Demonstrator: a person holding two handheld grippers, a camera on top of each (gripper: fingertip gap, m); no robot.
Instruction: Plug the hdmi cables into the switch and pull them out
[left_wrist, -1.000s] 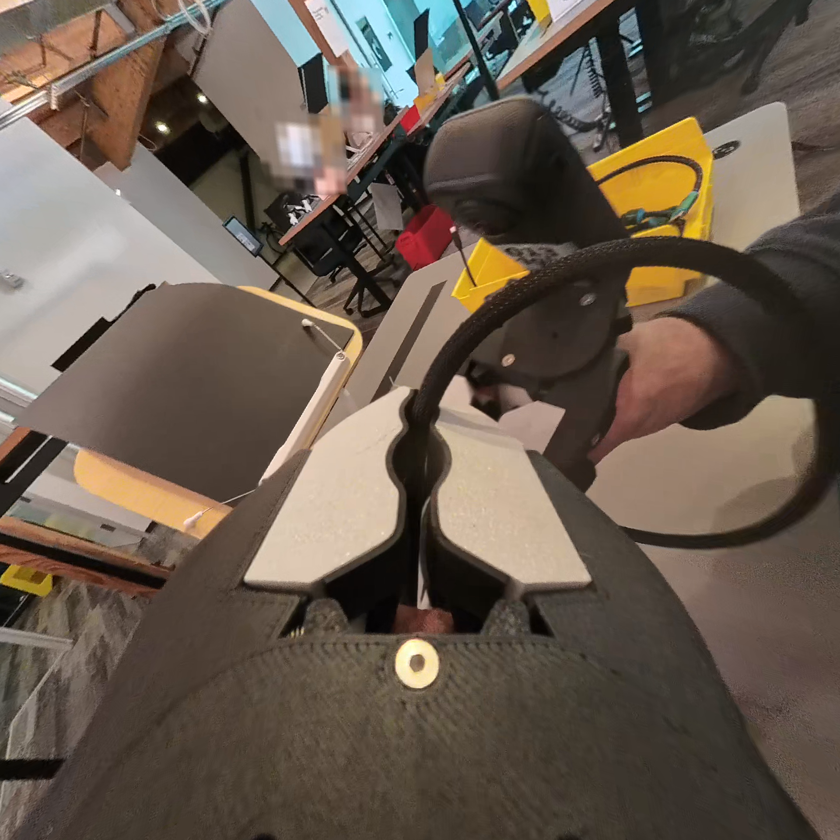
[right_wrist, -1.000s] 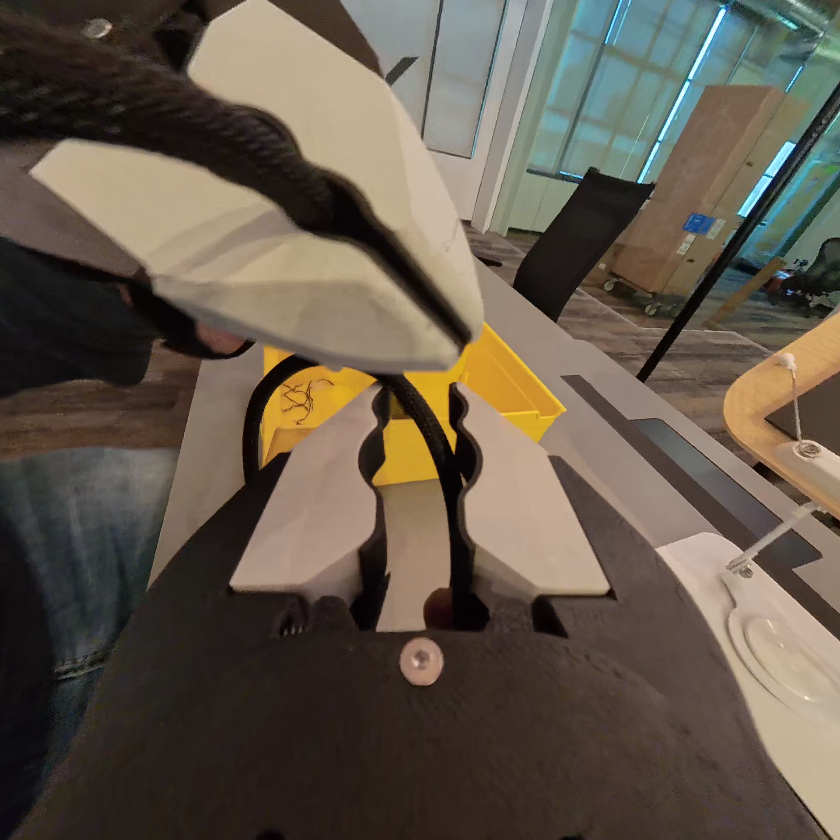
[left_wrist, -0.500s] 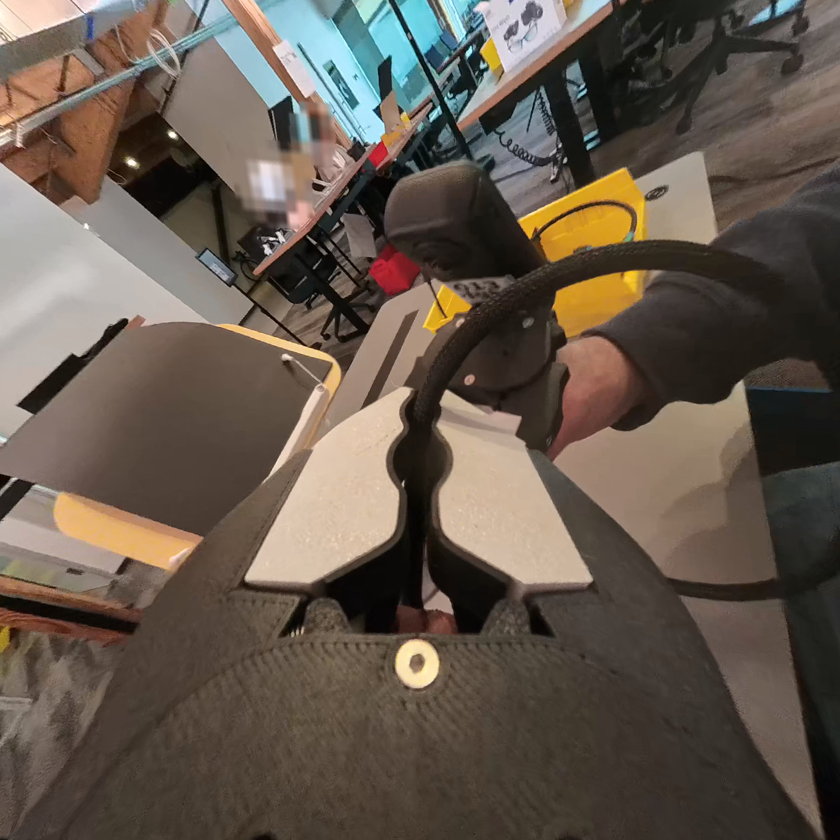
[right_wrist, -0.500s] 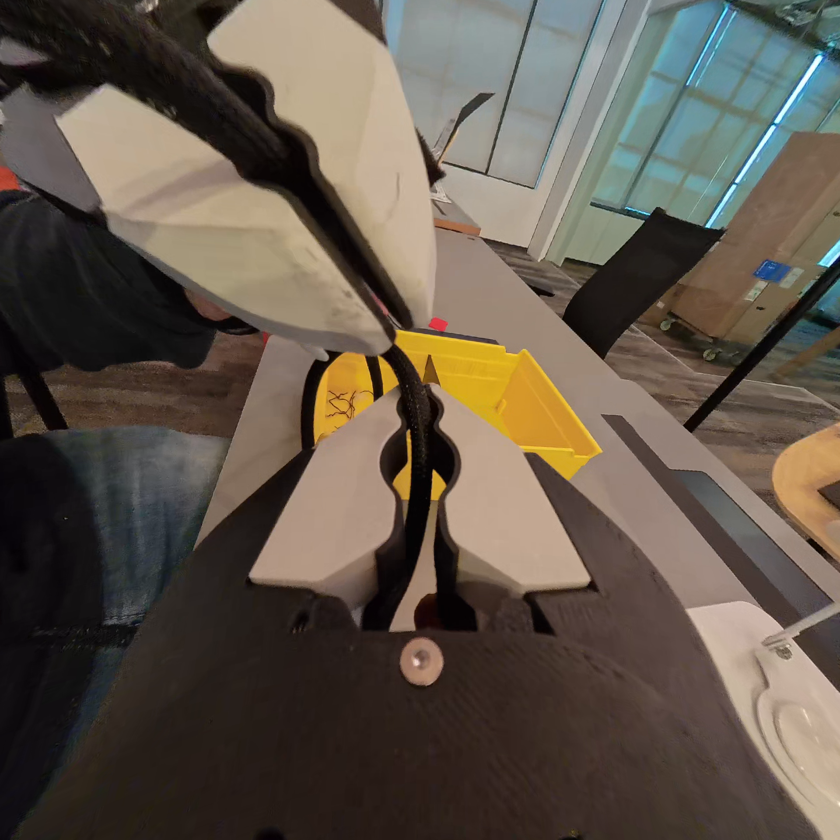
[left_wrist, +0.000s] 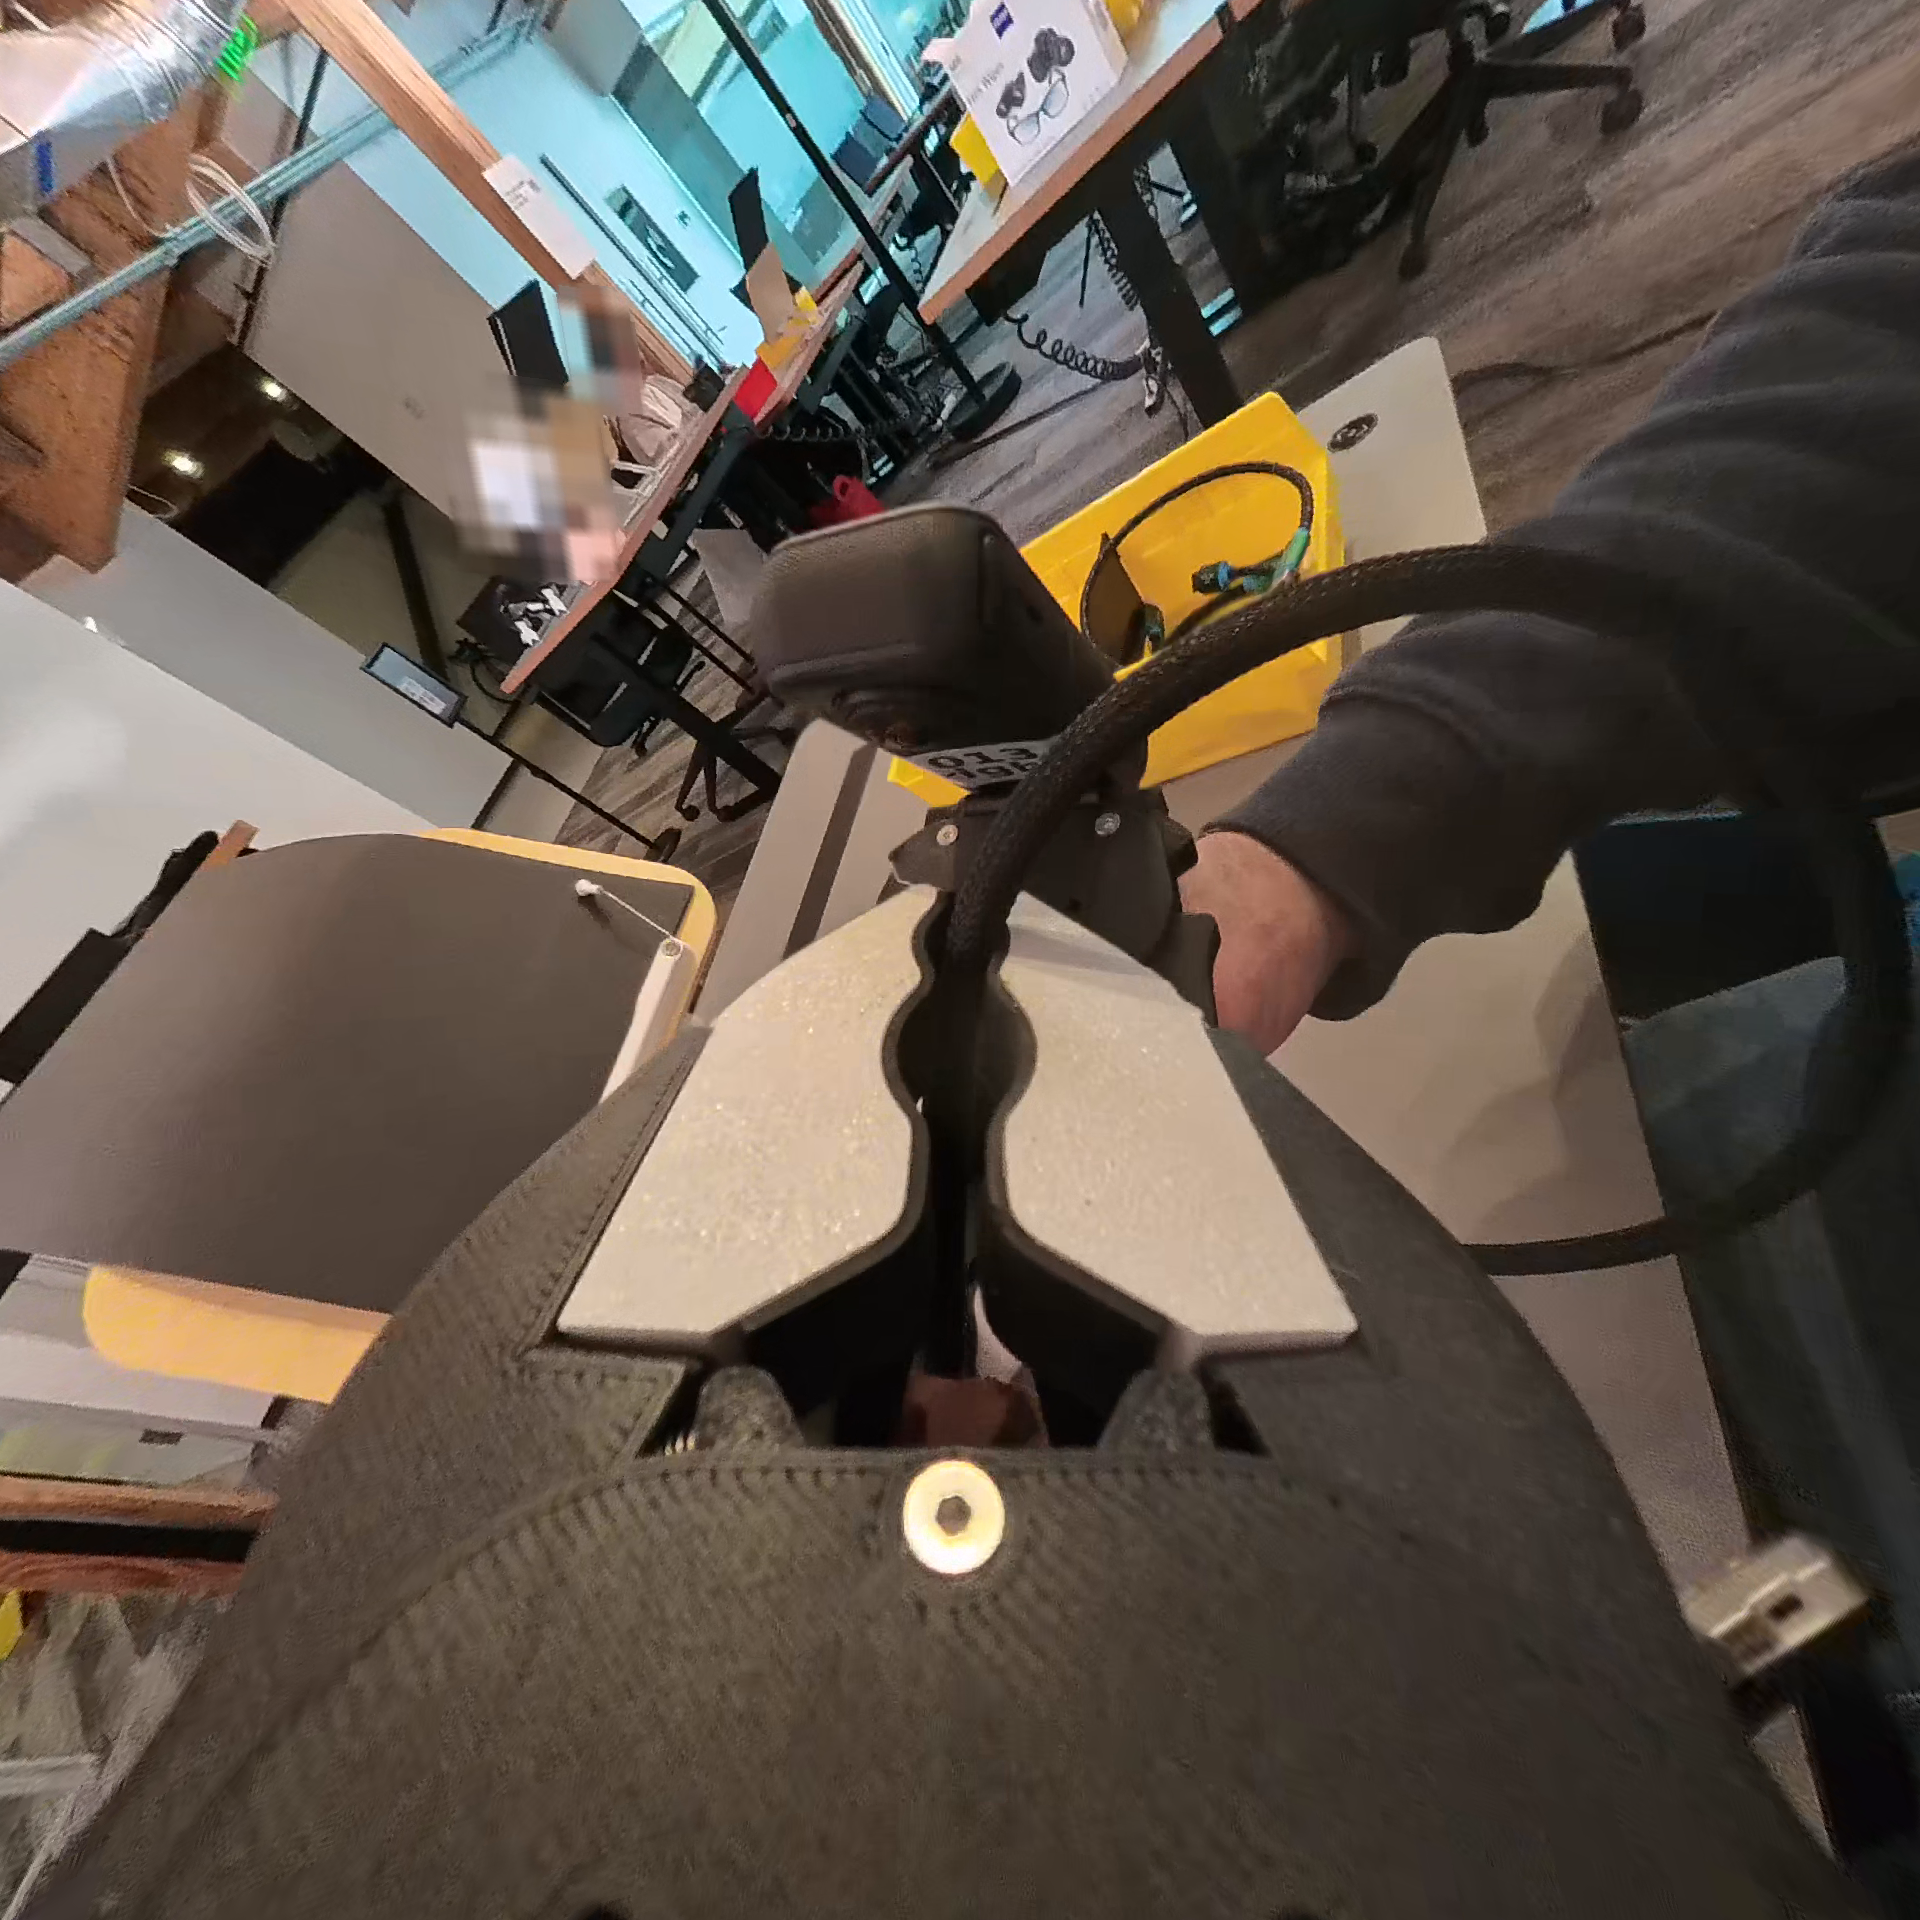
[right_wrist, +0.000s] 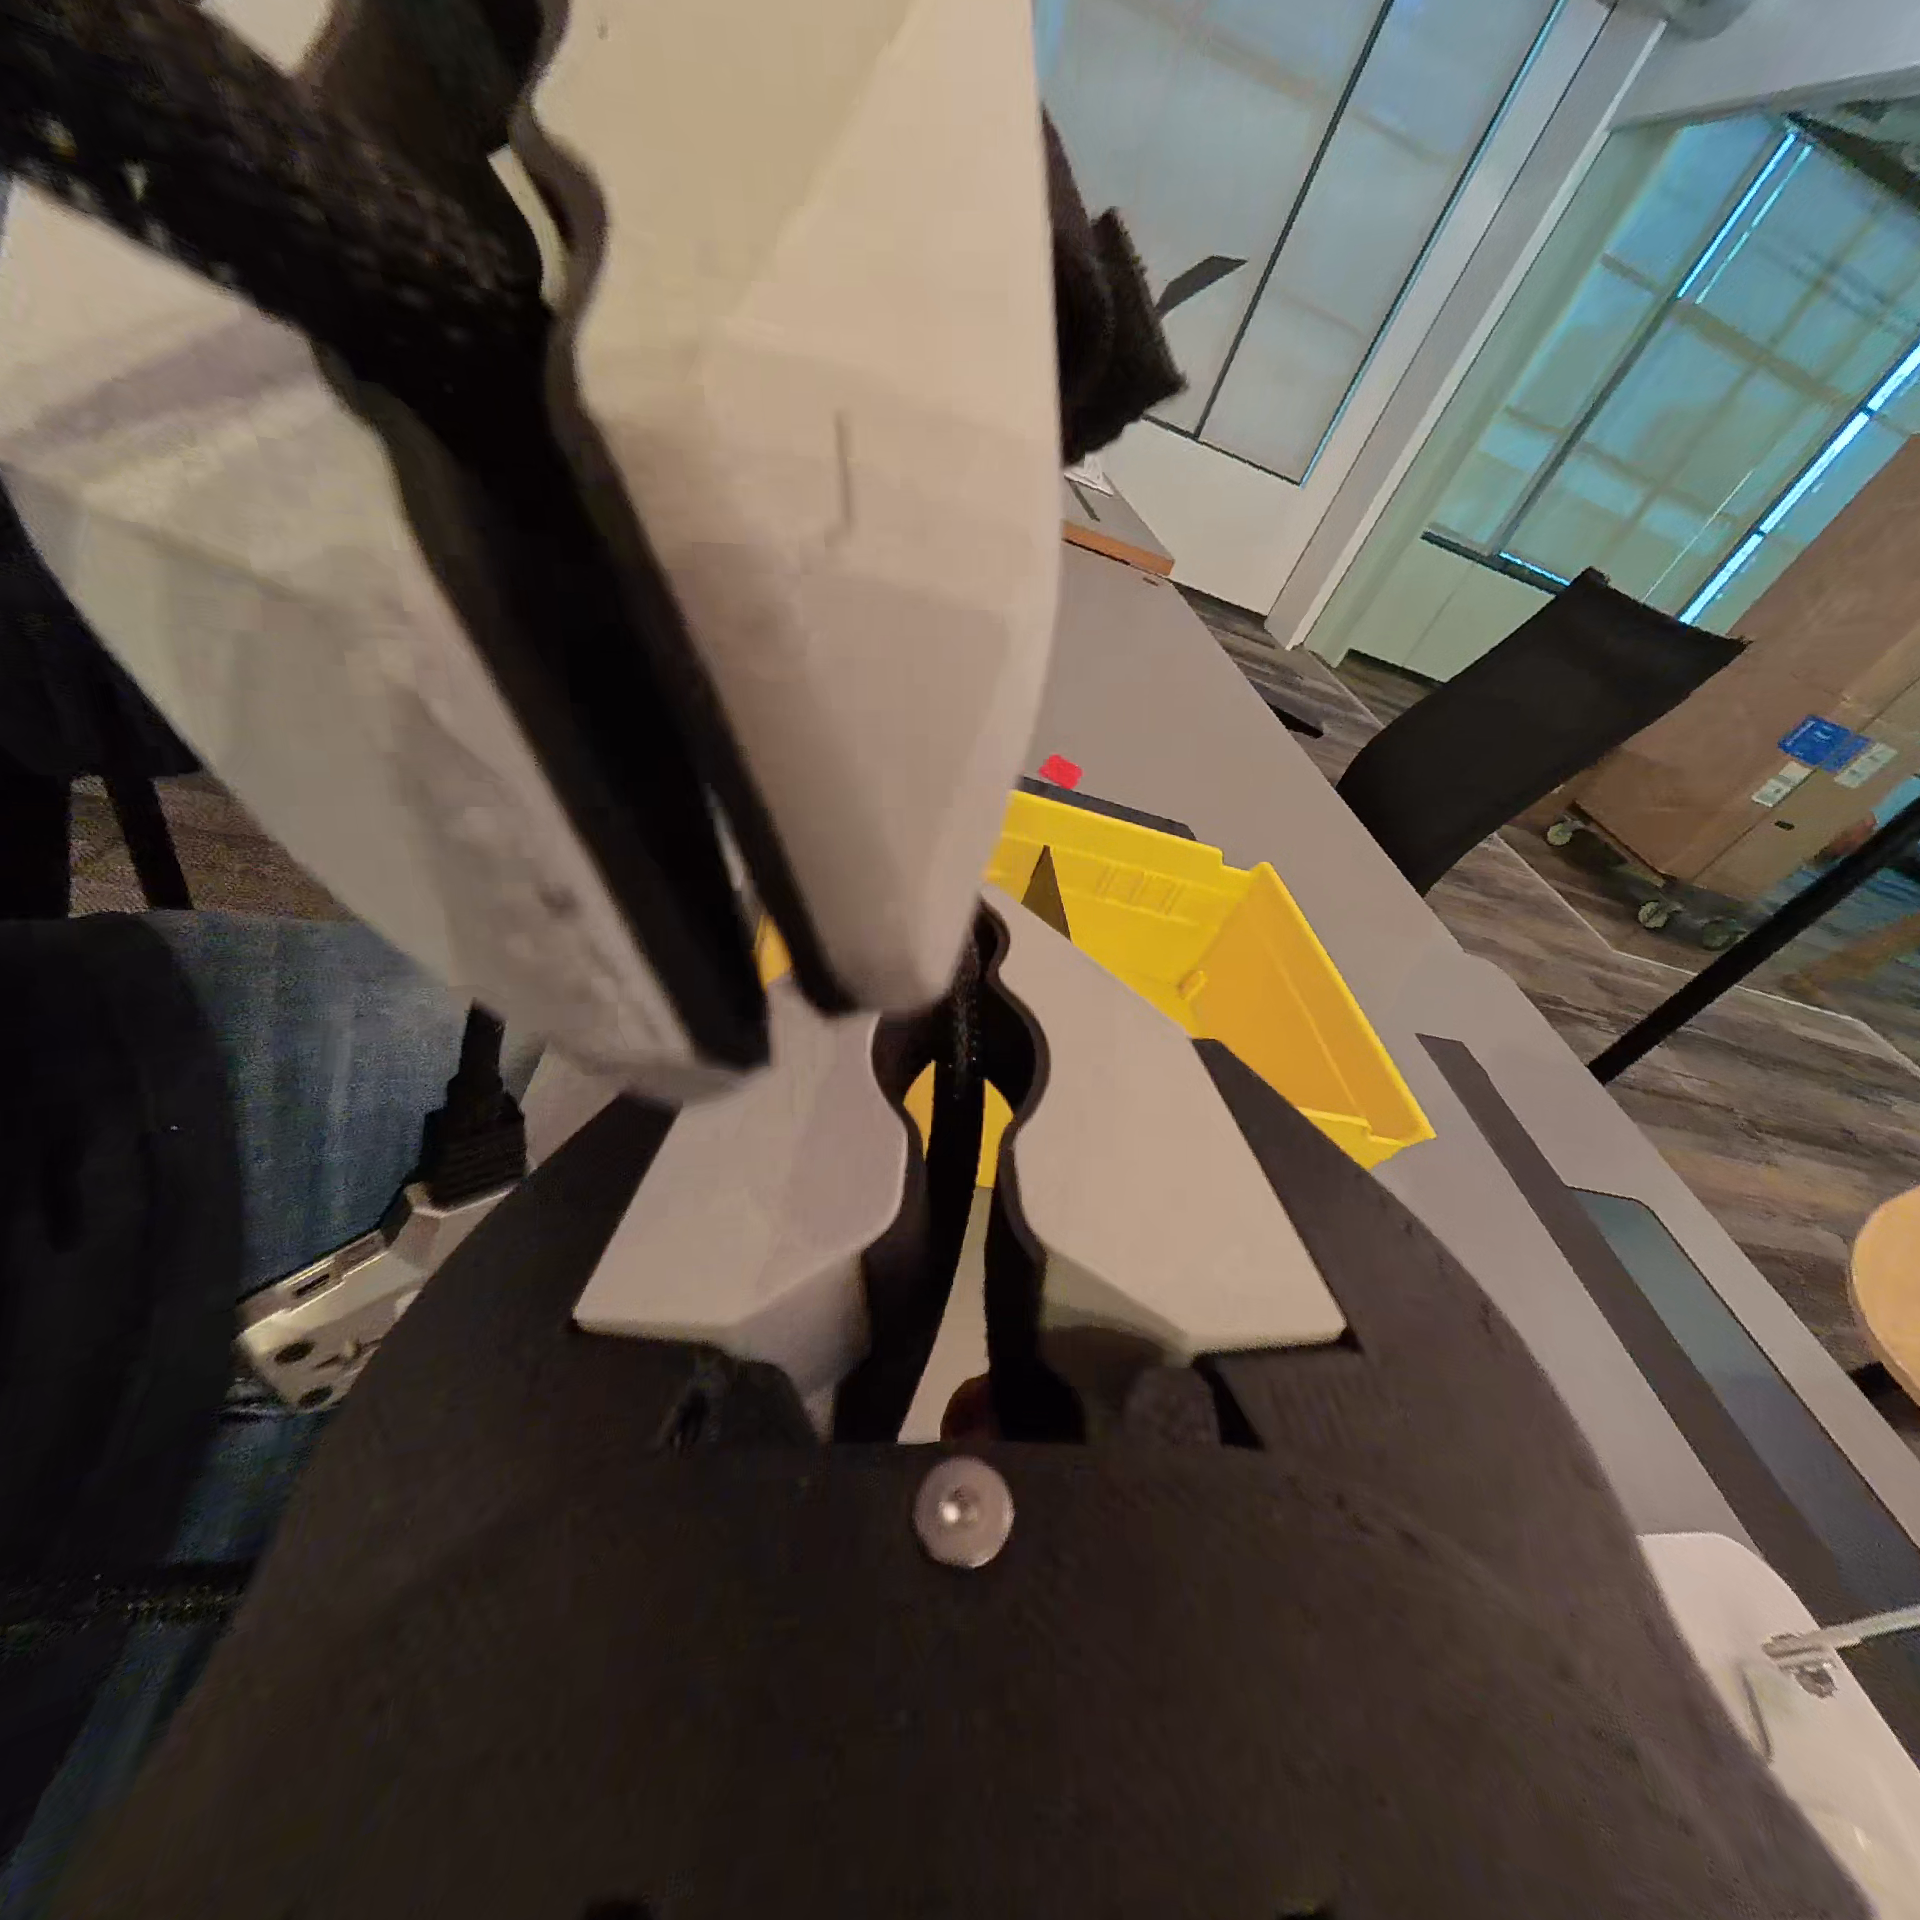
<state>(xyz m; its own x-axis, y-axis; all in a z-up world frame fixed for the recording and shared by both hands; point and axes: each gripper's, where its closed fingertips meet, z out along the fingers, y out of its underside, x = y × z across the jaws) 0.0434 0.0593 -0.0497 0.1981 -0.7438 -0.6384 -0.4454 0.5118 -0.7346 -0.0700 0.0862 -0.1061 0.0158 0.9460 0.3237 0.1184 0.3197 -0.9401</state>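
My left gripper (left_wrist: 956, 914) is shut on a black braided hdmi cable (left_wrist: 1351, 592). The cable arcs right from the fingertips and loops back down to the grey table (left_wrist: 1455, 1091). Its silver plug (left_wrist: 1766, 1600) hangs at the lower right. My right gripper (right_wrist: 961, 997) is shut on the same cable (right_wrist: 956, 1101), which runs through the notch between its fingers. The left gripper's grey fingers (right_wrist: 779, 520) hang just above it and almost touch it. The plug (right_wrist: 343, 1309) also shows at the left of the right wrist view. No switch is in view.
A yellow bin (left_wrist: 1247, 582) holding other cables stands on the table beyond the grippers; it also shows in the right wrist view (right_wrist: 1247, 956). A black mat (left_wrist: 312, 1039) lies on a wooden table to the left. A person's sleeve (left_wrist: 1558, 675) and hand hold the right gripper. My hands' fingertips stand some 12 cm from each other.
The right gripper's fingers have closed on the cable. The two grippers have come closer together. The cable's silver plug has come into view in both views.
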